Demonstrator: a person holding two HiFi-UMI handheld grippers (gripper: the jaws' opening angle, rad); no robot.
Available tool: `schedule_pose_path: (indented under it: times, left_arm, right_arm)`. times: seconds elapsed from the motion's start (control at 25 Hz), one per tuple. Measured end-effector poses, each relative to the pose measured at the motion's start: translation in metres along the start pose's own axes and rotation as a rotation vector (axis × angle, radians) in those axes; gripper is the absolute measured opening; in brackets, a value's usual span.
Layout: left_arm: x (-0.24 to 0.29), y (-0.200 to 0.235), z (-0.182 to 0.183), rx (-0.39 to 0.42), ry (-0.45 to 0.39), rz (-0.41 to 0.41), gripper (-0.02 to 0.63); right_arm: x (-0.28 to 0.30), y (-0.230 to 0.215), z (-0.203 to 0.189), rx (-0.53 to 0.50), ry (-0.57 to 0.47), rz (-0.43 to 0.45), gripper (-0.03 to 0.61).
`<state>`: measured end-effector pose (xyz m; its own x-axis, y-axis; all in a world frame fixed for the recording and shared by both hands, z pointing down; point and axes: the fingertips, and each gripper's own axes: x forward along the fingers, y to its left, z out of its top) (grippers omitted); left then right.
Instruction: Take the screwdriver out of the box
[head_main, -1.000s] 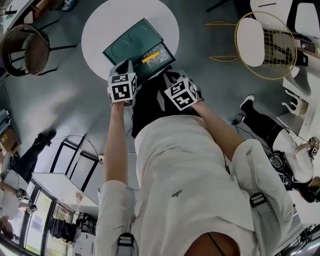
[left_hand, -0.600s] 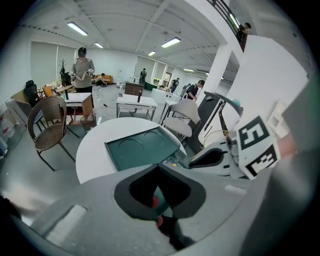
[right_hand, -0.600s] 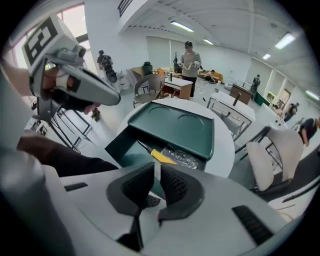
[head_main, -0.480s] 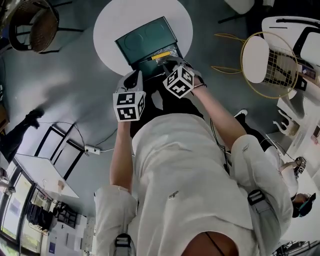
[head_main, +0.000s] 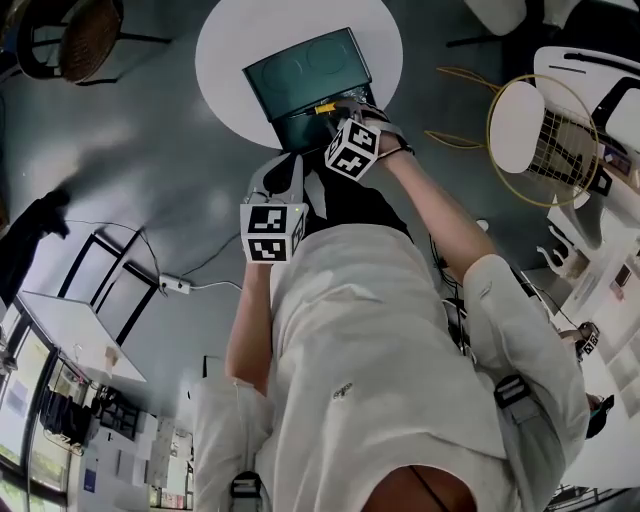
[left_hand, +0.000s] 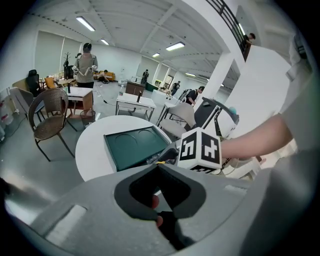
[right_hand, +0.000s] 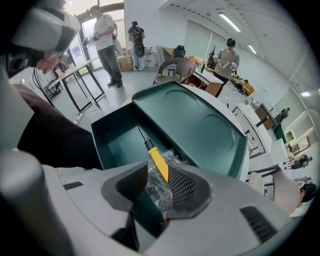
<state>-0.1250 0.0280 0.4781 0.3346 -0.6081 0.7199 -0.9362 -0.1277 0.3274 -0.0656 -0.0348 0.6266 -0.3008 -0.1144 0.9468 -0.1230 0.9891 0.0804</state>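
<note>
Head view: the right tongs (head_main: 335, 108) reach over the open box (head_main: 300, 75) on the round white bench (head_main: 225, 60). The right arm is stretched forward and points steeply down at the yellow screwdriver (head_main: 326, 107), which lies in the box's near half. The left tongs (head_main: 283, 168) hang near the body, off the bench and not on the box. Risk: nothing braces the box, so a snagged lift probably drags or tips it.

Left gripper view: the left tongs (left_hand: 159, 167) have their tips together with nothing held, aimed slantwise down toward the bench (left_hand: 90, 150).

Right gripper view: the right tongs (right_hand: 157, 182) are wide and have just been opening. The end of the screwdriver (right_hand: 159, 162) handle sits between the jaws, pads not pressing. A clear plastic bag (right_hand: 161, 194) sits right under the handle; closing likely pinches it too, and the grip slips. Grabbing the very end could let the shaft swing. The lid (right_hand: 200, 125) edge just beside may block one jaw.
</note>
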Motion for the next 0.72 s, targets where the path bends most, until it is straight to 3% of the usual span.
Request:
schedule_pose_path:
  times: [0.72]
  left_arm:
    - [-0.003,0.014,0.01,-0.011,0.02,-0.074,0.009]
  right_arm:
    - [0.04,-0.002,0.001,-0.108,0.128,0.023,0.092]
